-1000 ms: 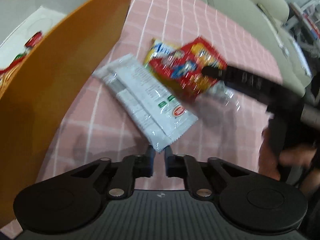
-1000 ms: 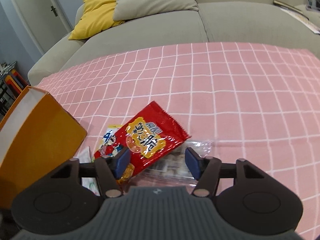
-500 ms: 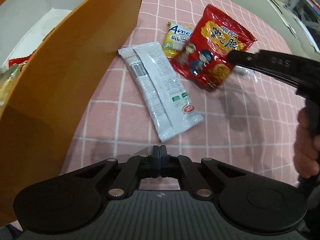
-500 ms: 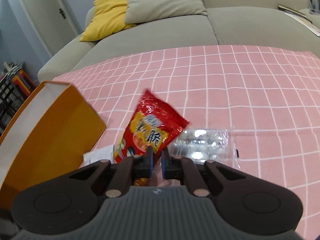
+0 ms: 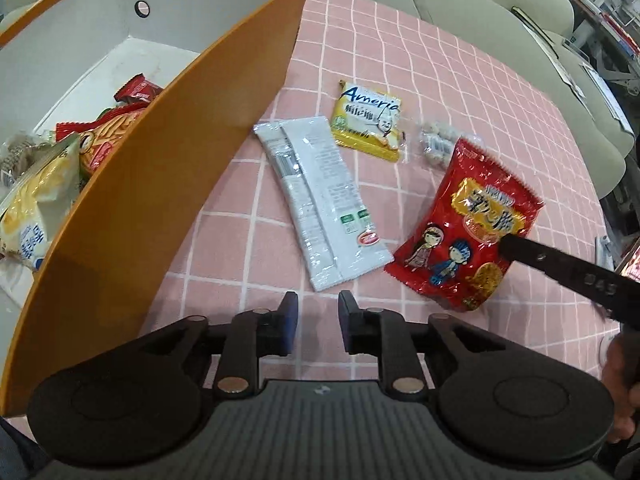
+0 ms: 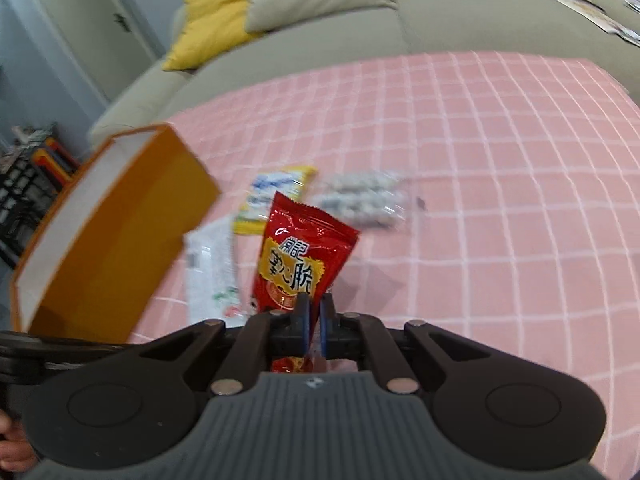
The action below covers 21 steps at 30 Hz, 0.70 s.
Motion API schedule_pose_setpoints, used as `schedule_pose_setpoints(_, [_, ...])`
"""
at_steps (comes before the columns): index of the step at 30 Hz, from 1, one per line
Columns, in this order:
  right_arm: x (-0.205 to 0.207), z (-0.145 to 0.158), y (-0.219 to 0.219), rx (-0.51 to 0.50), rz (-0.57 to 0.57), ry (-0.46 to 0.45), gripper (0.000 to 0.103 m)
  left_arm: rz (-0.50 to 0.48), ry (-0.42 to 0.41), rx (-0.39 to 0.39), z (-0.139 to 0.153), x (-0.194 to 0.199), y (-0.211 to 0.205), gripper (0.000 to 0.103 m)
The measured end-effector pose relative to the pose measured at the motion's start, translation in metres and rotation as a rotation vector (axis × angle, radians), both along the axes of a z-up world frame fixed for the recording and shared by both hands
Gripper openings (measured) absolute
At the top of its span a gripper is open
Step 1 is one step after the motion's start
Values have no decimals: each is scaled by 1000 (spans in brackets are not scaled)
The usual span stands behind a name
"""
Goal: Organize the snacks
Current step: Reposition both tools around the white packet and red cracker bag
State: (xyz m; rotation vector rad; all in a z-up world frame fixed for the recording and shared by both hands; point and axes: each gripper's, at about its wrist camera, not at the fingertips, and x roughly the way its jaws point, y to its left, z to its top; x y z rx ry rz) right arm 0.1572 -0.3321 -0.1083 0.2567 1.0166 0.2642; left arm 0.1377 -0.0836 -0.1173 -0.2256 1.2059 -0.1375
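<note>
While the right gripper (image 6: pixel 311 312) pinches the shiny red crinkly snack bag (image 6: pixel 298 258) tight and holds it up off the pink checked surface (image 6: pixel 480 200), the left gripper (image 5: pixel 314 312) has just been opening its fingers a little, with nothing between them, near the long white packet (image 5: pixel 324 200) beside the orange cardboard box (image 5: pixel 160 160).

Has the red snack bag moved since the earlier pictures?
Yes. The red snack bag, pinched by the right gripper, has lifted rightward off the yellow packet.
</note>
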Motion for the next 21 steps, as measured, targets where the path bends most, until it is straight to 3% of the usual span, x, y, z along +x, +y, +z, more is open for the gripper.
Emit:
schedule_pose_setpoints(6, [21, -11, 17, -146, -11, 3, 1, 14, -30, 26, 5, 10, -4, 50])
schedule_pose_setpoints(10, [30, -13, 24, -152, -42, 13, 9, 70, -41, 26, 5, 25, -3, 66])
schedule_pose_setpoints(11, [31, -13, 26, -148, -48, 11, 14, 82, -42, 24, 6, 27, -3, 68])
schedule_pose_setpoints(12, [32, -13, 29, -136, -49, 11, 31, 93, -42, 21, 4, 32, -3, 68])
schedule_pose_setpoints(14, [31, -13, 35, -123, -48, 1, 47, 115, -36, 22, 1, 40, -4, 69])
schedule_pose_setpoints(16, [28, -14, 43, -134, -35, -1, 51, 133, -27, 31, -2, 47, -5, 70])
schedule_pose_setpoints(18, [27, -15, 53, -151, -19, -11, 64, 152, -24, 50, -5, 54, -7, 71])
schedule_pose_setpoints(21, [23, -18, 66, -176, -4, -34, 76, 161, -18, 63, -8, 62, -12, 78])
